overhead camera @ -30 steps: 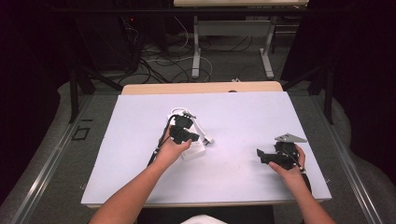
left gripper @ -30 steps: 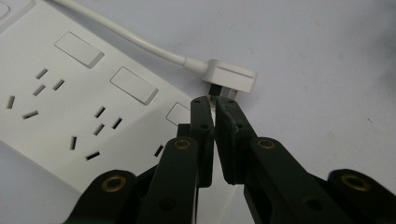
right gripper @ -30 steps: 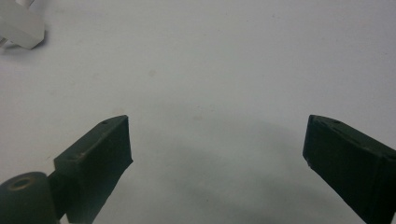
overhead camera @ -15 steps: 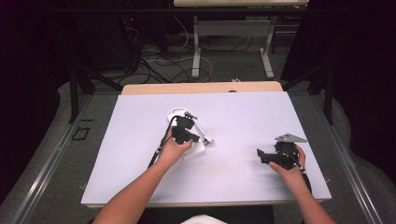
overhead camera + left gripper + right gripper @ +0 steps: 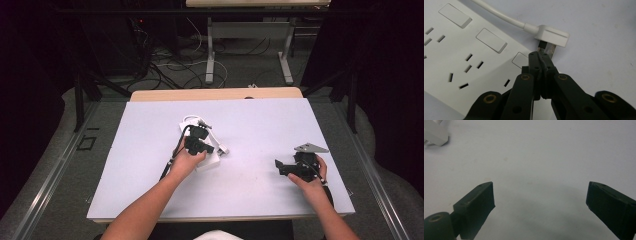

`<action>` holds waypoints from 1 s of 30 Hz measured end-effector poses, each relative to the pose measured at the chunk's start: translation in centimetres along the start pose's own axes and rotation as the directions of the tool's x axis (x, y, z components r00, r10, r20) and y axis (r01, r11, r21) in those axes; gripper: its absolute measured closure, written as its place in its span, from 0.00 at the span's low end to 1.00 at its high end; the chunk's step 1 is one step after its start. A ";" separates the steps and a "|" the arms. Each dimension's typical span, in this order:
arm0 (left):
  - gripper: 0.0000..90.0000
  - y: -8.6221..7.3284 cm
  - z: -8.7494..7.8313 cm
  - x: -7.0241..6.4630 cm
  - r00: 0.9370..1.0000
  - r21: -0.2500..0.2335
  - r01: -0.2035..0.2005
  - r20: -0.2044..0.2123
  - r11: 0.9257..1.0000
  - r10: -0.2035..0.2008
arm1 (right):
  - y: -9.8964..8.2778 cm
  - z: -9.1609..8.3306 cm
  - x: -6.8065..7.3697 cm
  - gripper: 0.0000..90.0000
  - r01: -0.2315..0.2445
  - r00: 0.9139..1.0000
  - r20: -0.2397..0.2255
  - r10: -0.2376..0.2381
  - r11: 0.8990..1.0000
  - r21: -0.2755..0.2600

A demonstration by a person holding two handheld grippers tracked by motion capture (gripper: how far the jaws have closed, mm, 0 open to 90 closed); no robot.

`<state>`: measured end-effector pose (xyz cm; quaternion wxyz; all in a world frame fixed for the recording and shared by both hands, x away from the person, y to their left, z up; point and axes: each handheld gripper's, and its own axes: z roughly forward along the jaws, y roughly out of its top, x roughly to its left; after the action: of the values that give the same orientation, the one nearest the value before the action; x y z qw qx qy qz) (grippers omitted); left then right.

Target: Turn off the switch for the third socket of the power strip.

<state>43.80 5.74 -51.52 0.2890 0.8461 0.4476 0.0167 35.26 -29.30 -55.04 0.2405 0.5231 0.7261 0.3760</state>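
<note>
Fingers of left gripper pinched together at plug prongs, beside power strip on table; right gripper wide and idle; best kept low, gripping the plug body squarely before aligning with a socket.

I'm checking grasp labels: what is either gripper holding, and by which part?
The left gripper is shut beside the white plug's prongs; a hold cannot be told. The right gripper is open, holding nothing.

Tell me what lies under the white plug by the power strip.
The plug lies on the bare white table, its metal pins pointing at the shut left gripper beside the power strip. The spot directly beneath the plug is covered.
</note>
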 end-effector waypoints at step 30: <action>1.00 -0.2 0.1 0.2 1.000 0.002 -0.019 0.000 1.000 0.019 | 0.0 0.0 0.0 0.08 0.001 1.000 0.000 -0.001 1.000 0.000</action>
<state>43.77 5.92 -51.78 0.2882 0.8505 0.4396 0.0189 35.26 -29.28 -55.05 0.2407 0.5229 0.7263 0.3757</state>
